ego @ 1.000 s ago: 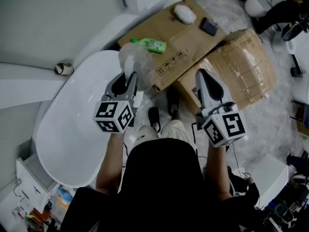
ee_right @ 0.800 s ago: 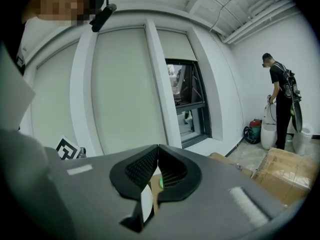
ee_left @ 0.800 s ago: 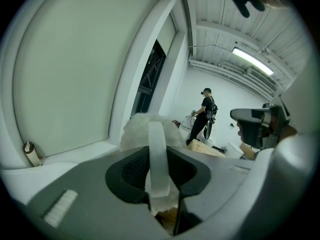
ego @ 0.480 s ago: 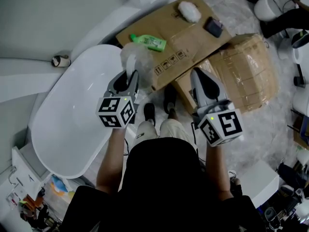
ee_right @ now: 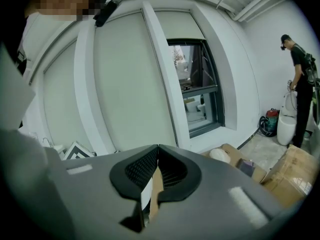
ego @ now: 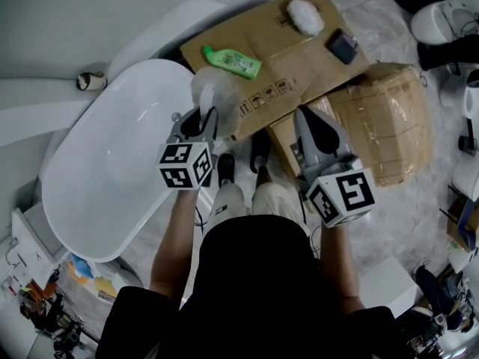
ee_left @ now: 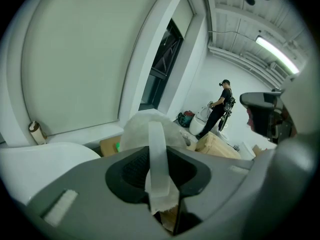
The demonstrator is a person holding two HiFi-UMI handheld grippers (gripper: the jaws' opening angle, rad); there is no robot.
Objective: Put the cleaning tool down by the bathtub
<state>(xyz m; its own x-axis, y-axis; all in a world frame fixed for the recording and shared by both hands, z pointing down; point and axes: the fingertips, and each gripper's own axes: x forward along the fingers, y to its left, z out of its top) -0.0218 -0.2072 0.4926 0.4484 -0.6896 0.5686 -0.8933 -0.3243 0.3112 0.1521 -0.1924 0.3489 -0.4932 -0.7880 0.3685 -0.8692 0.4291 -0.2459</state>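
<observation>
The cleaning tool (ego: 210,90) is a white fluffy scrubber on a pale translucent handle (ee_left: 156,151). My left gripper (ego: 200,115) is shut on that handle, with the fluffy head (ee_left: 145,127) sticking out past the jaws. It hangs over the gap between the white bathtub (ego: 112,163) and the flat cardboard box (ego: 278,49). My right gripper (ego: 306,120) is shut with nothing in it, above the floor beside a wrapped box (ego: 383,118); in the right gripper view its jaws (ee_right: 156,153) meet.
On the flat cardboard lie a green bottle (ego: 233,62), a white puff (ego: 304,15) and a dark small object (ego: 343,45). A small roll (ego: 90,80) sits on the ledge behind the tub. The person's feet (ego: 243,163) stand between tub and boxes. Another person (ee_right: 300,84) stands far right.
Both grippers have sunk a little and moved forward. The left one still grips the cleaning tool, now lower beside the tub's end.
</observation>
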